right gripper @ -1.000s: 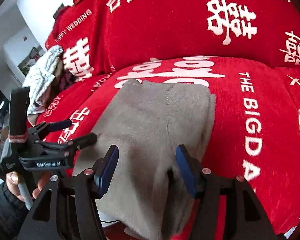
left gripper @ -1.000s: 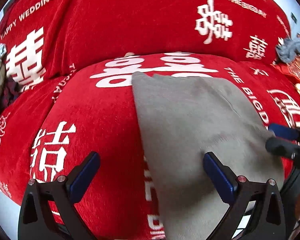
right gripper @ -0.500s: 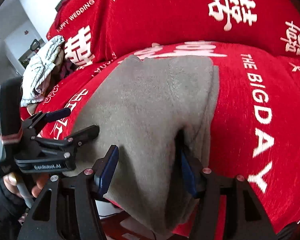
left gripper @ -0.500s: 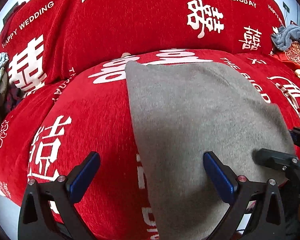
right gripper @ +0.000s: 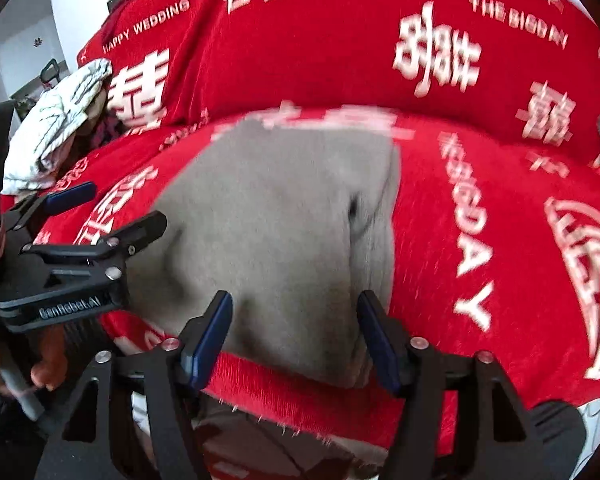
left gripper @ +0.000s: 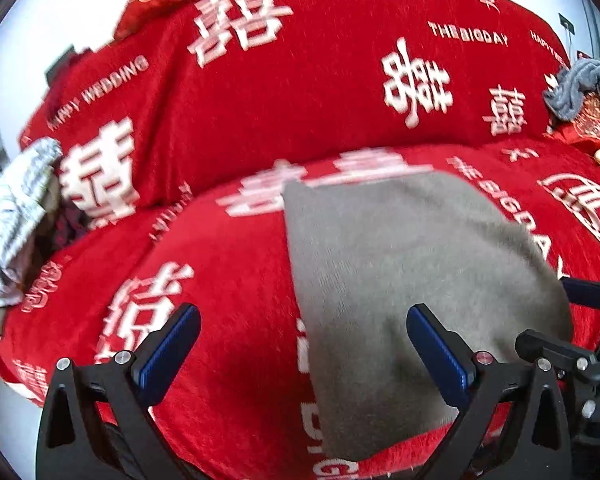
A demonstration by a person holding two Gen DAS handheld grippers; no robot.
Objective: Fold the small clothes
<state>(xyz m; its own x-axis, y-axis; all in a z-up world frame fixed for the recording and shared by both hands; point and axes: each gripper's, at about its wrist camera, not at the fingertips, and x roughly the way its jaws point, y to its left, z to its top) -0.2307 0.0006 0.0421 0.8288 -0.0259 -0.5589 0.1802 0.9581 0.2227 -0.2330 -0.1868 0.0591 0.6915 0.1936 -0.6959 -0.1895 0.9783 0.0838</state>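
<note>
A grey folded cloth (left gripper: pixel 412 264) lies flat on the red sofa seat (left gripper: pixel 220 264); it also shows in the right wrist view (right gripper: pixel 268 224). My left gripper (left gripper: pixel 300 344) is open and empty, above the cloth's near left edge. My right gripper (right gripper: pixel 296 336) is open and empty, just in front of the cloth's near edge. Each gripper shows in the other's view, the right one (left gripper: pixel 572 320) beside the cloth's right corner and the left one (right gripper: pixel 100 220) at the cloth's left side.
The red sofa has white lettering and a tall backrest (left gripper: pixel 300 80). A white patterned garment (left gripper: pixel 16 216) is piled at the left end. A grey-blue garment (left gripper: pixel 580 84) lies at the far right. The seat's front edge (right gripper: pixel 300 396) is right below my right gripper.
Both grippers have pulled back and up from the cloth. The right gripper's finger has come off the cloth's near right fold, and the cloth now lies free on the seat.
</note>
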